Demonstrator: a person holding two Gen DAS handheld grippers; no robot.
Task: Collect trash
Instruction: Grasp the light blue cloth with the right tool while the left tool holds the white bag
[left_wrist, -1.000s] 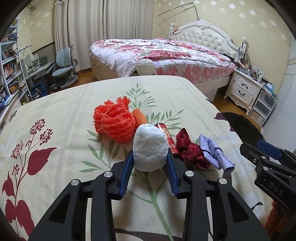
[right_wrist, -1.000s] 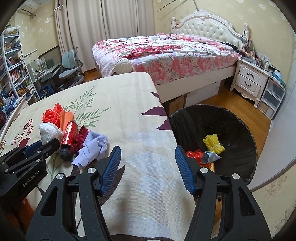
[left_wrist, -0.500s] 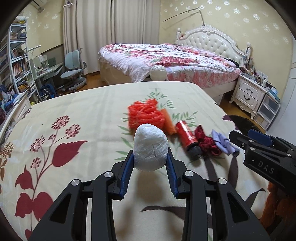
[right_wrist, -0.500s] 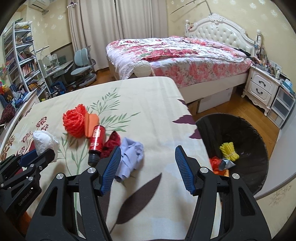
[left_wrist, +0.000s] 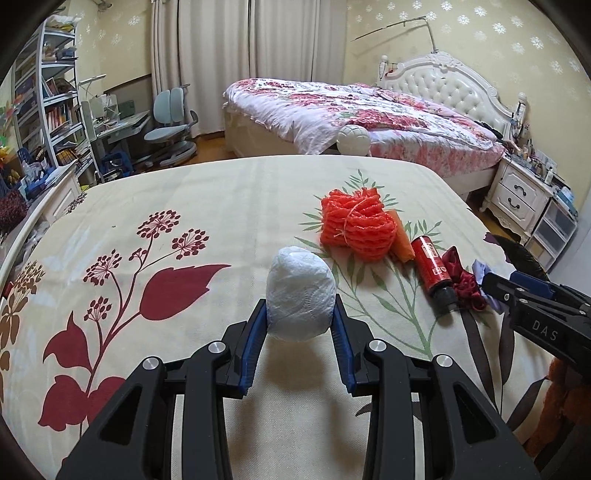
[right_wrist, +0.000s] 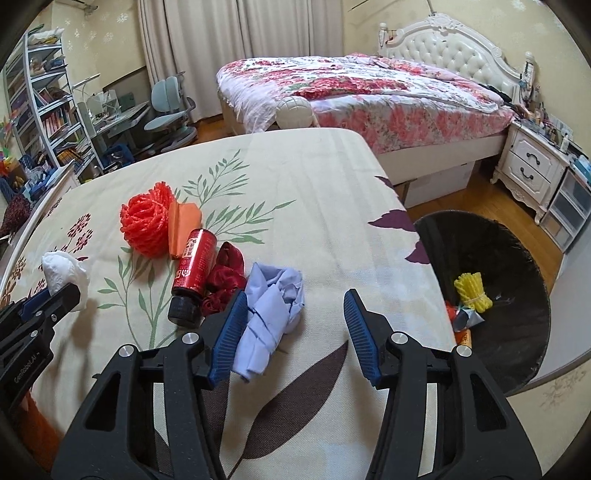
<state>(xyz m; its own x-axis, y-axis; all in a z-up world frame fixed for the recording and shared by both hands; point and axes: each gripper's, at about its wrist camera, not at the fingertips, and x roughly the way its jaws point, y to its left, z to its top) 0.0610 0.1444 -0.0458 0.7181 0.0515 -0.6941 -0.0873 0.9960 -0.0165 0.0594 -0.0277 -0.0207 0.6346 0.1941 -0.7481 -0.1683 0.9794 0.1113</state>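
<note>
- Gripping the white wad (left_wrist: 300, 293), the left hand-held gripper (left_wrist: 299, 321) holds it above the table (left_wrist: 207, 206); weak pinch could drop it short of the black bin (right_wrist: 517, 266).
- Right hand-held gripper (right_wrist: 291, 325) is closing with nothing pinched yet; its left pad is just beside the lilac cloth (right_wrist: 271, 306), which lies partly between the jaws, so it may pinch only a fold or nudge the red bottle (right_wrist: 192, 271).

right tool (right_wrist: 291, 325) closing, now beside blue cloth (right_wrist: 271, 317) — nearer

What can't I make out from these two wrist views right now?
- Trash bin contents: right wrist view, near wall and frame edge hide the bottom.
- Red bottle label: too small in both views.
- Purple cloth: left wrist view, right claw covers most.
- White wad underside: hidden, left claw grips it.
</note>
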